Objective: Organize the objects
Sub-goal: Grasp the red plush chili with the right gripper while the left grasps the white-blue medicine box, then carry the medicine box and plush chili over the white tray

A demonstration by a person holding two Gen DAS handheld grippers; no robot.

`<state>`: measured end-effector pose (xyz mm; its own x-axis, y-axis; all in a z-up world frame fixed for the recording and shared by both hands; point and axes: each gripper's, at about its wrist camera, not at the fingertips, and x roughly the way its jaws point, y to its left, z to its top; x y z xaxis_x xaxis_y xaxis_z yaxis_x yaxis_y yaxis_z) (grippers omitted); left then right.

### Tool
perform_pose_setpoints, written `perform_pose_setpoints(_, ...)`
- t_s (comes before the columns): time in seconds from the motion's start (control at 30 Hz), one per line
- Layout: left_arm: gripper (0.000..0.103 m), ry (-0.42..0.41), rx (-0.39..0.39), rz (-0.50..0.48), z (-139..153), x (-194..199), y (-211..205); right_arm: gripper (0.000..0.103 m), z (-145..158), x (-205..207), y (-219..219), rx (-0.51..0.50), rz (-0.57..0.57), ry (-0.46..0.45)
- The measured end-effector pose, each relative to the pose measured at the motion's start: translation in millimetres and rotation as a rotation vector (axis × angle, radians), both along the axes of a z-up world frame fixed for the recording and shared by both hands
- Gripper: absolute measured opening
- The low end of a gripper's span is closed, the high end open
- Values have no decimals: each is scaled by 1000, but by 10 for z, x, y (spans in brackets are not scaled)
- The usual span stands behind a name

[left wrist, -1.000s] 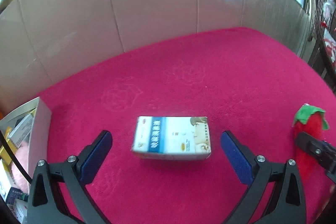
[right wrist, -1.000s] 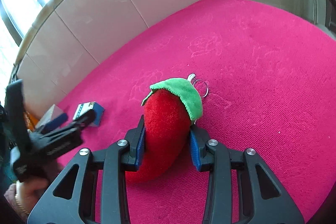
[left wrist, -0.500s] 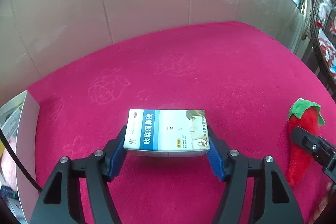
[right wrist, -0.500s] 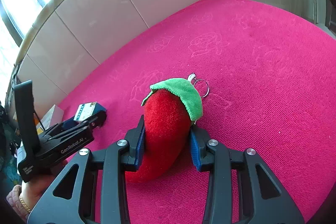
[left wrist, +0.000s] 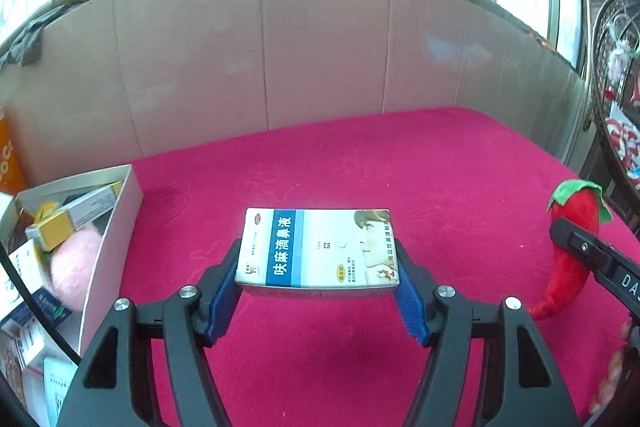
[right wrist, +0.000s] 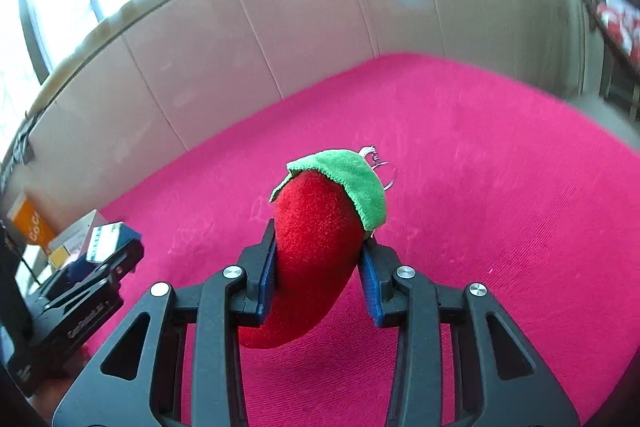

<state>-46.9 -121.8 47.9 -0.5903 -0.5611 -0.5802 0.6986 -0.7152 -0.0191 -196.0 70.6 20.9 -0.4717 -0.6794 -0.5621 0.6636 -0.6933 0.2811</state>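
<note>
Your left tongs point(left wrist: 320, 291) clamp one medicine box point(left wrist: 318, 253) by its short ends, long axis running crosswise between the pads, lifted off the pink table point(left wrist: 400, 167). Your right tongs point(right wrist: 318, 279) grip one red plush chili point(right wrist: 310, 259), green cap up and away, tip hanging down. One white carton point(left wrist: 114, 227) of packets sits left.

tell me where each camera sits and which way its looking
Left wrist: on the left gripper, looking along its fingers at the clamped medicine box; fingertips of a hand at lower right.
Right wrist: on the right gripper, looking at the gripped plush chili.
Both show the pink cloth, storage box and each other's gripper.
</note>
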Motion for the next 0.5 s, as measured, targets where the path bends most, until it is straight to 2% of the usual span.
perform_pose_setpoints(0.27,68,50,-25,12,9,252,126,36,225,416,88,-19,-53,262)
perform_pose_setpoints(0.5,68,75,-4,19,20,460,117,36,299,681,107,-21,-40,348)
